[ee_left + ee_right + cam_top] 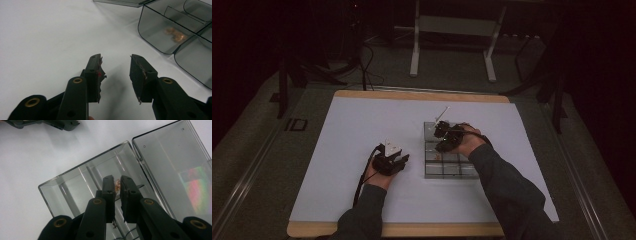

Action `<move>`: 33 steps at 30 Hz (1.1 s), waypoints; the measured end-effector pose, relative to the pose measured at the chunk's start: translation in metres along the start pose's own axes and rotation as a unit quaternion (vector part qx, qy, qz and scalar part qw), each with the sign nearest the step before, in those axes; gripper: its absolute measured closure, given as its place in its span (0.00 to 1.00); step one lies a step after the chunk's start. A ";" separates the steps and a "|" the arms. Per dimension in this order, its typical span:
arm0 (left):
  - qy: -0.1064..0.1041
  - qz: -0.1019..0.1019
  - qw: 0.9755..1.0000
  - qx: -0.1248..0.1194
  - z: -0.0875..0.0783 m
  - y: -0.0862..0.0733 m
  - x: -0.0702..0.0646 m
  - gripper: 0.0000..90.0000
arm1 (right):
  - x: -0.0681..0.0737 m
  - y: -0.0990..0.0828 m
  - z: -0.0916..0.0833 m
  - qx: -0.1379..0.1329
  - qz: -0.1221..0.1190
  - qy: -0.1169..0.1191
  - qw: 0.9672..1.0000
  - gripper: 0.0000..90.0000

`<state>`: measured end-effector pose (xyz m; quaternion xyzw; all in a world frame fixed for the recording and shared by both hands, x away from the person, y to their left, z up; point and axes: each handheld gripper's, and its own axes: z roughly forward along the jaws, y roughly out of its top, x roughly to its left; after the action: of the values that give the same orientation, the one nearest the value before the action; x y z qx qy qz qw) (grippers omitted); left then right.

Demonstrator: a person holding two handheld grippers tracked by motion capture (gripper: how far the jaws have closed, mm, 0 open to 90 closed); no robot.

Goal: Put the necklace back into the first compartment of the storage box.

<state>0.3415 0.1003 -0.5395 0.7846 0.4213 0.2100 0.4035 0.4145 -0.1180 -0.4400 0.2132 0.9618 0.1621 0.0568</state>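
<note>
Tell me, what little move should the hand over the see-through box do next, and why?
Probably lift the right gripper straight up out of the clear plastic compartment box. Its jaws stand slightly apart, with the small coppery piece seen between the tips, apparently let go. The left gripper waits open on the white table.

One clear compartment box (447,162), one open lid (172,170), two grippers, one table (362,130).

Open tongs (115,75) over white table (45,37), clear compartment box (160,30) beside, coppery bits (176,35) inside.
</note>
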 end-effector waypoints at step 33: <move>-0.001 0.000 1.000 0.000 0.000 0.000 0.000 0.68 | -0.015 -0.017 -0.015 -0.020 0.020 -0.013 1.000 0.90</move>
<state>0.3417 0.1002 -0.5396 0.7849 0.4212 0.2090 0.4036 0.4189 -0.1433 -0.4309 0.2329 0.9532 0.1795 0.0702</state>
